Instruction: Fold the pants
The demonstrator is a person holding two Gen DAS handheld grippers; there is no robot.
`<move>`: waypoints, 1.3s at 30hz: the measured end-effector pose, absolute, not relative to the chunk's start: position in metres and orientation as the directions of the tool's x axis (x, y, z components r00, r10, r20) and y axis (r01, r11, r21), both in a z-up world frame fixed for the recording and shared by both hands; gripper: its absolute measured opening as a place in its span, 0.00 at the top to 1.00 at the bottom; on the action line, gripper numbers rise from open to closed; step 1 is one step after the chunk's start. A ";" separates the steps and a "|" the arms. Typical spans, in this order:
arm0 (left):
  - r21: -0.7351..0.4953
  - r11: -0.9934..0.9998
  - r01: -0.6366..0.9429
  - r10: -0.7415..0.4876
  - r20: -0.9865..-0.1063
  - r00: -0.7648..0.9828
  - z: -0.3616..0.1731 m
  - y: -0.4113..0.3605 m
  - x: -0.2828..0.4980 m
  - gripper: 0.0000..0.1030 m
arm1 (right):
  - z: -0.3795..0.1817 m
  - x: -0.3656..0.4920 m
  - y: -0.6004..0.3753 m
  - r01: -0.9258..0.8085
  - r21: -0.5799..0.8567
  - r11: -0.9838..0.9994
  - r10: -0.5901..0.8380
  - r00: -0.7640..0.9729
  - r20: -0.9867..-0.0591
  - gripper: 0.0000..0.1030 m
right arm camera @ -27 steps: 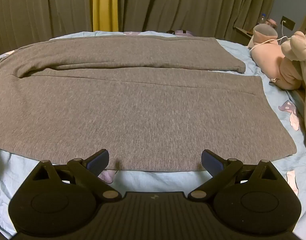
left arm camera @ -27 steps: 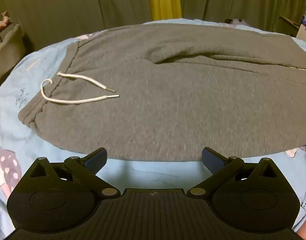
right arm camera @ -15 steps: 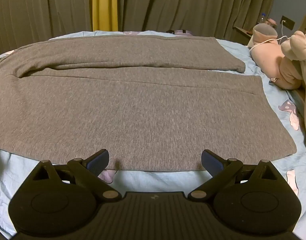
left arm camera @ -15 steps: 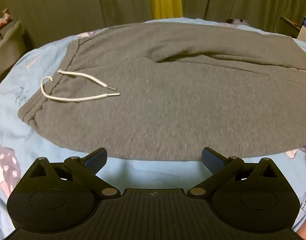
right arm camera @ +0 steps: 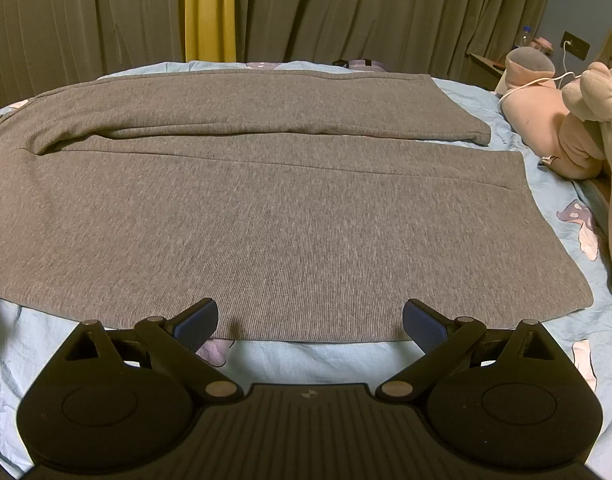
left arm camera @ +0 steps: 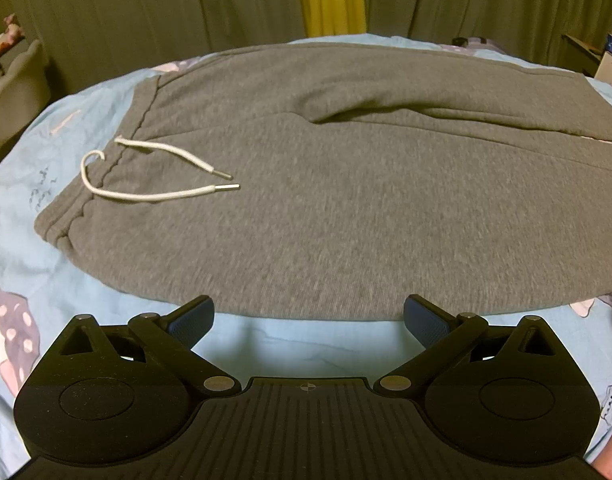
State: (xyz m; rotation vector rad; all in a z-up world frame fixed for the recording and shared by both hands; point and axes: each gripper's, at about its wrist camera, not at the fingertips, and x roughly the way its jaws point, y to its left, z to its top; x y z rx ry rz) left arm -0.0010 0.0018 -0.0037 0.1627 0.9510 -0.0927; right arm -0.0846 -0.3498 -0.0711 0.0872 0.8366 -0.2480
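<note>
Since the earlier frames almost nothing has moved: in the left wrist view the pants point(left arm camera: 346, 200) sit a touch lower and closer to the left hand-held gripper point(left arm camera: 308, 316), while the right wrist view is unchanged.

The grey pants lie flat and unfolded on the bed point(left arm camera: 297, 344), spread straight ahead of both hand-held grippers. The waistband is fwd-left of the left hand-held gripper, and the legs run off to its right. The white drawstring point(left arm camera: 153, 184) lies on the fabric near the waistband, its 2 metal-tipped ends pointing right. In the right wrist view the 2 legs point(right arm camera: 265, 208) lie side by side, the far 1 a bit rumpled along its near edge, with the cuffs ending fwd-right of the right hand-held gripper point(right arm camera: 310, 320).

Both hand-held grippers are spread wide w/ nothing between the fingers. The near hem of the pants lies just ahead of the left fingertips, with bare sheet showing between them. The right fingertips appear level w/ the hem; I cannot tell if they touch it.

Farther out: pink plush toys point(right arm camera: 578, 120) at far right of the right hand-held gripper, and curtains point(right arm camera: 346, 12) w/ a yellow strip point(right arm camera: 207, 8) behind the bed.
</note>
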 end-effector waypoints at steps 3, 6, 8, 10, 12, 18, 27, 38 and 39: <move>0.097 0.984 0.150 -0.008 -0.816 0.578 -0.004 0.002 -0.001 0.00 | -0.071 -0.085 -0.350 0.252 -0.021 0.968 -0.183 0.643 -0.744 0.04; 0.096 0.984 0.151 -0.009 -0.817 0.577 -0.004 0.002 -0.001 0.00 | -0.071 -0.085 -0.350 0.251 -0.021 0.968 -0.183 0.643 -0.744 0.04; 0.097 0.984 0.151 -0.008 -0.817 0.577 -0.004 0.002 -0.001 0.00 | -0.072 -0.085 -0.350 0.252 -0.021 0.968 -0.183 0.643 -0.744 0.04; 0.097 0.984 0.151 -0.008 -0.817 0.577 -0.004 0.002 -0.001 0.00 | -0.072 -0.085 -0.349 0.251 -0.022 0.968 -0.183 0.642 -0.744 0.04; 0.096 0.984 0.150 -0.008 -0.817 0.577 -0.004 0.002 -0.001 0.00 | -0.072 -0.085 -0.349 0.252 -0.022 0.968 -0.184 0.643 -0.744 0.04; 0.097 0.984 0.150 -0.008 -0.816 0.577 -0.005 0.002 -0.002 0.00 | -0.072 -0.085 -0.349 0.252 -0.022 0.967 -0.184 0.642 -0.744 0.04; 0.092 0.985 0.147 -0.009 -0.818 0.575 -0.009 0.004 -0.004 0.00 | -0.072 -0.084 -0.349 0.251 -0.023 0.968 -0.184 0.641 -0.745 0.04; 0.087 0.986 0.142 -0.010 -0.822 0.570 -0.007 0.004 -0.004 0.00 | -0.073 -0.084 -0.348 0.252 -0.024 0.967 -0.186 0.641 -0.745 0.04; 0.086 0.986 0.142 -0.010 -0.822 0.570 -0.006 0.004 -0.003 0.00 | -0.073 -0.084 -0.348 0.251 -0.024 0.968 -0.185 0.641 -0.745 0.04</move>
